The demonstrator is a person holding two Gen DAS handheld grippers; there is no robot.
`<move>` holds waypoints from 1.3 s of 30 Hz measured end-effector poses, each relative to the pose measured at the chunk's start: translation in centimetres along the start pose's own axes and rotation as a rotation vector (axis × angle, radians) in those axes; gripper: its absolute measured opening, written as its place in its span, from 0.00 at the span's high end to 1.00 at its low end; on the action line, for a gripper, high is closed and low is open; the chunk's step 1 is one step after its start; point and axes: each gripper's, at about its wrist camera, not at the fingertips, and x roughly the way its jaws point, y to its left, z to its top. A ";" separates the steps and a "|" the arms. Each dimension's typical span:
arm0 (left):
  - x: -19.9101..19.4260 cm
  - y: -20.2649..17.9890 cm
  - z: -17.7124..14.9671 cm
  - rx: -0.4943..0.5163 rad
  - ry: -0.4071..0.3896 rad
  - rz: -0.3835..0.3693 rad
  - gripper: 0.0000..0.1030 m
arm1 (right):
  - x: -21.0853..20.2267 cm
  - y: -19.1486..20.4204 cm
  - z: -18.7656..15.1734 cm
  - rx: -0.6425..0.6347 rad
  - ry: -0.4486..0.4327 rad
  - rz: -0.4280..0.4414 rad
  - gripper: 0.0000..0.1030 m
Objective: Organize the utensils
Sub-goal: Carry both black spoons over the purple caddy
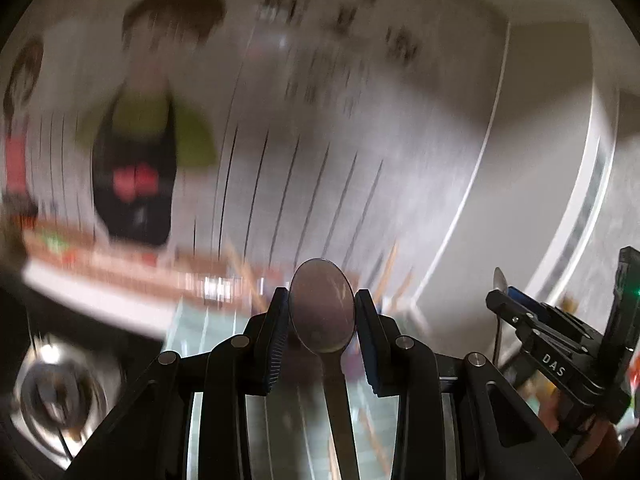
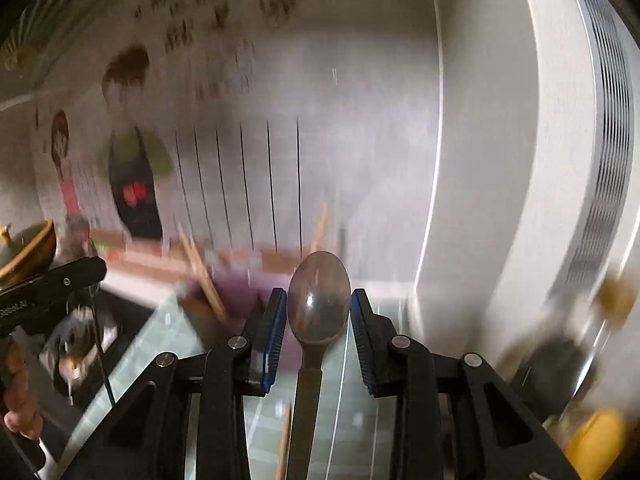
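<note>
Blur smears the wall poster's point(image 1: 280, 80) writing past reading | left tool point(image 1: 322, 312) clamps a spoon point(image 1: 322, 308), handle cut off below | right tool point(image 2: 319, 304) grips second spoon point(image 2: 319, 300) | "DAS" legible on right tool's body.

White letters "DAS" stand on the black body of the right gripper point(image 1: 520, 312) as the left wrist view shows it. The black left gripper point(image 2: 60, 280) carries a white word ending in "AI", its start cut off at the picture's edge. The dark writing on the pale wall poster point(image 2: 224, 20) is too blurred to read.
</note>
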 end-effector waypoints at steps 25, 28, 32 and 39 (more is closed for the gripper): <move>15.3 4.3 1.5 -0.036 -0.088 0.098 0.67 | 14.9 4.0 4.1 0.014 -0.117 -0.034 0.71; 16.4 4.6 0.4 -0.058 -0.064 0.107 0.67 | 16.5 4.3 3.1 0.002 -0.087 -0.042 0.71; 17.4 4.9 -0.8 -0.061 -0.026 0.098 0.67 | 17.9 4.5 2.0 -0.013 -0.046 -0.049 0.71; 17.8 5.2 -2.2 -0.063 0.067 0.049 0.66 | 18.6 3.6 0.2 0.001 0.045 0.016 0.69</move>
